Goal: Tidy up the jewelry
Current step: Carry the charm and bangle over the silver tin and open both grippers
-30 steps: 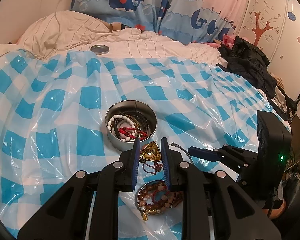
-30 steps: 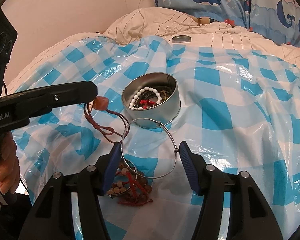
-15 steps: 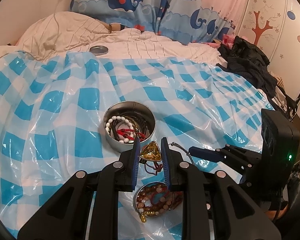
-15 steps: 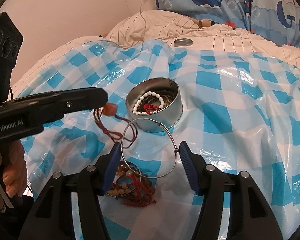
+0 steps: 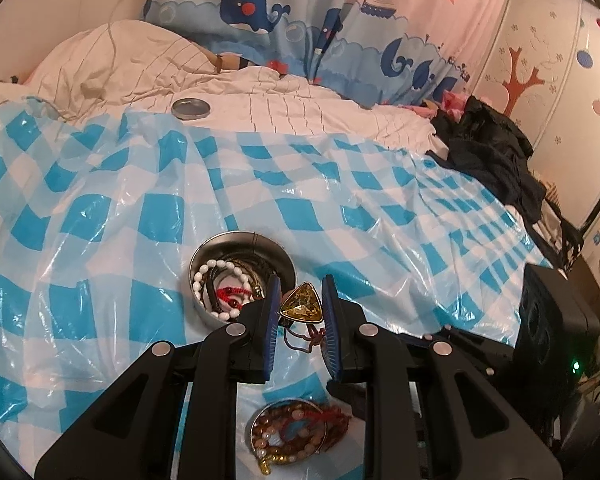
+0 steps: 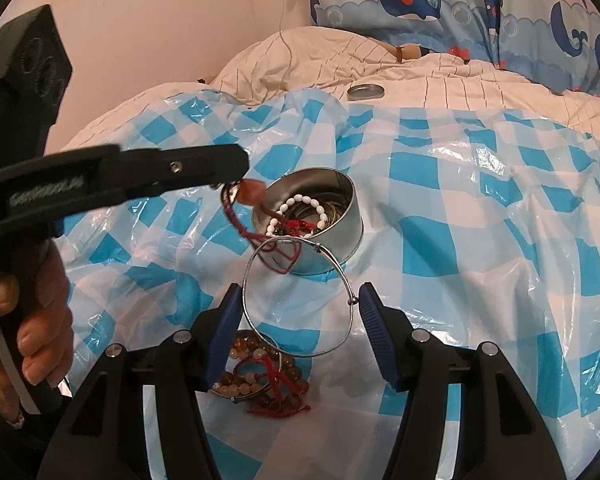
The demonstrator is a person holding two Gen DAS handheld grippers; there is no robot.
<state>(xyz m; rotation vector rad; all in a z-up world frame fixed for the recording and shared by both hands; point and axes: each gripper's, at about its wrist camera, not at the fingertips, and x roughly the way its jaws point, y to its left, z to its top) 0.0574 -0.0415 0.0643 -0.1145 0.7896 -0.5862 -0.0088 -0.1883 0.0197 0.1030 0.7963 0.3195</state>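
Observation:
My left gripper point(image 5: 299, 300) is shut on a gold triangular pendant point(image 5: 301, 305) whose dark red cord point(image 6: 260, 236) hangs below it, just right of the round metal tin point(image 5: 204, 256). The tin holds a white bead bracelet point(image 6: 300, 210) and red and dark pieces. In the right wrist view the left gripper point(image 6: 236, 168) hovers at the tin's point(image 6: 340, 236) left rim. My right gripper point(image 6: 296, 312) holds a thin silver wire bangle point(image 6: 342, 276) between its blue pads. A pile of brown bead bracelets point(image 6: 256, 376) with red cord lies on the cloth below; it also shows in the left wrist view point(image 5: 296, 432).
A blue and white checked plastic sheet point(image 5: 100, 208) covers the bed. The tin's lid point(image 5: 190, 109) lies on the white quilt behind. Dark clothes point(image 5: 496, 160) are heaped at the right. Whale-print curtain point(image 5: 300, 20) and wall stand at the back.
My left gripper has carried the pendant up and toward the tin, so it now hangs at the rim. The right gripper with the bangle has barely moved.

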